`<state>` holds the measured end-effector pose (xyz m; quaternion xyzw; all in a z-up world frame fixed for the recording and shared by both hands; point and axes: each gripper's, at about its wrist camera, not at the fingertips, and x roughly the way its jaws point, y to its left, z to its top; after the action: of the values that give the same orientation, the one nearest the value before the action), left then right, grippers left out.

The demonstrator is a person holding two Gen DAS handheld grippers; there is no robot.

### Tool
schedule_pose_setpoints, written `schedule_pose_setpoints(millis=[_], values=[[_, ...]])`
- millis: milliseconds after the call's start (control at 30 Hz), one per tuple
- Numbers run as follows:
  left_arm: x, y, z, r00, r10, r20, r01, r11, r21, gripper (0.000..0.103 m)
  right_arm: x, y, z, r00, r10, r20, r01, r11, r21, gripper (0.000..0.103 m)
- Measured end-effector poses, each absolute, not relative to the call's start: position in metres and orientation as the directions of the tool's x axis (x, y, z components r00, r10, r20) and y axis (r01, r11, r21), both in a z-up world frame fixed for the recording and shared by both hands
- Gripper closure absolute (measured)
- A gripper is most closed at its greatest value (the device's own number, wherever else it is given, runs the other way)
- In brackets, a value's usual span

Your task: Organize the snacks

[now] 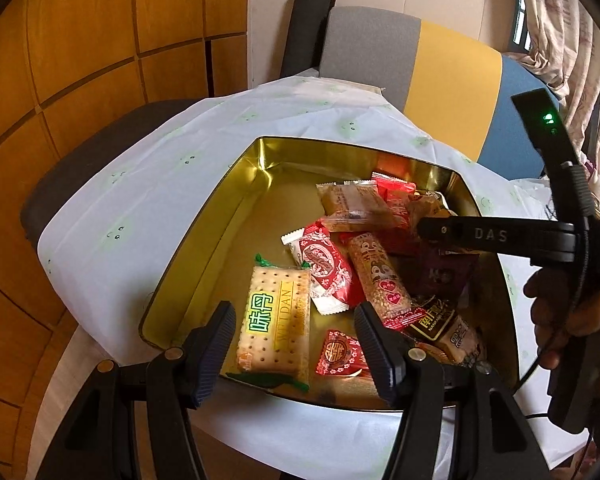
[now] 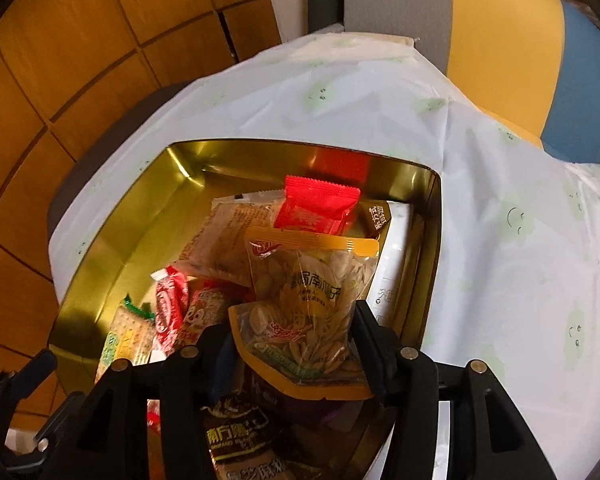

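- Two grippers over gold tin [image 1: 236,204] on white cloth [image 1: 148,184]
- left gripper [image 1: 296,344]: jaws wide, empty, cracker pack [image 1: 274,320] below at 6 o'clock in tin
- right gripper [image 2: 292,344]: seed packets [image 2: 312,300] between jaws, can't tell if pads press, tin's 3 o'clock side

A home, dining or living corner. Wood-panelled wall [image 1: 80,60] fills the left of the frame. Small table under a thin plastic cloth [image 1: 140,200] printed with green smiley faces. Upholstered chair [image 1: 440,68] in grey, yellow and blue at upper right; floral curtain [image 1: 560,32] by a window at far right.
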<state>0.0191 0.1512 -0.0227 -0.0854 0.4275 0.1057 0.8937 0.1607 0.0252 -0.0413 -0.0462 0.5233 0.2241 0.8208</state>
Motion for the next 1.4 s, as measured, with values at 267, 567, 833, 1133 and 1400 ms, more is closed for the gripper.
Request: schedule_pose_setpoints(millis=[267, 567, 833, 1133, 1400], values=[[0.016, 0.145, -0.016, 0.621, 0.122, -0.774, -0.256, 0.965, -0.054, 0.04, 0.141, 0.015, -0.026, 0.409, 0.335, -0.848, -0.412, 0.898, 0.156, 0.043], [0.007, 0.136, -0.005, 0.659, 0.131, -0.741, -0.248, 0.968, -0.048, 0.04, 0.098, -0.004, 0.008, 0.547, 0.312, -0.777, -0.395, 0.914, 0.089, 0.027], [-0.008, 0.122, 0.007, 0.705, 0.136, -0.696, -0.226, 0.973, -0.038, 0.04, 0.054, -0.037, 0.013, 0.638, 0.218, -0.739, -0.287, 0.957, 0.034, 0.023], [-0.018, 0.106, 0.016, 0.726, 0.178, -0.664, -0.249, 0.968, -0.012, 0.04, 0.01, -0.071, 0.011, 0.699, 0.104, -0.708, -0.165, 0.986, -0.017, 0.016], [-0.022, 0.1, 0.022, 0.728, 0.27, -0.63, -0.309, 0.95, 0.05, 0.031, 0.005, -0.075, 0.014, 0.711, 0.095, -0.697, -0.149, 0.989, -0.018, 0.016]])
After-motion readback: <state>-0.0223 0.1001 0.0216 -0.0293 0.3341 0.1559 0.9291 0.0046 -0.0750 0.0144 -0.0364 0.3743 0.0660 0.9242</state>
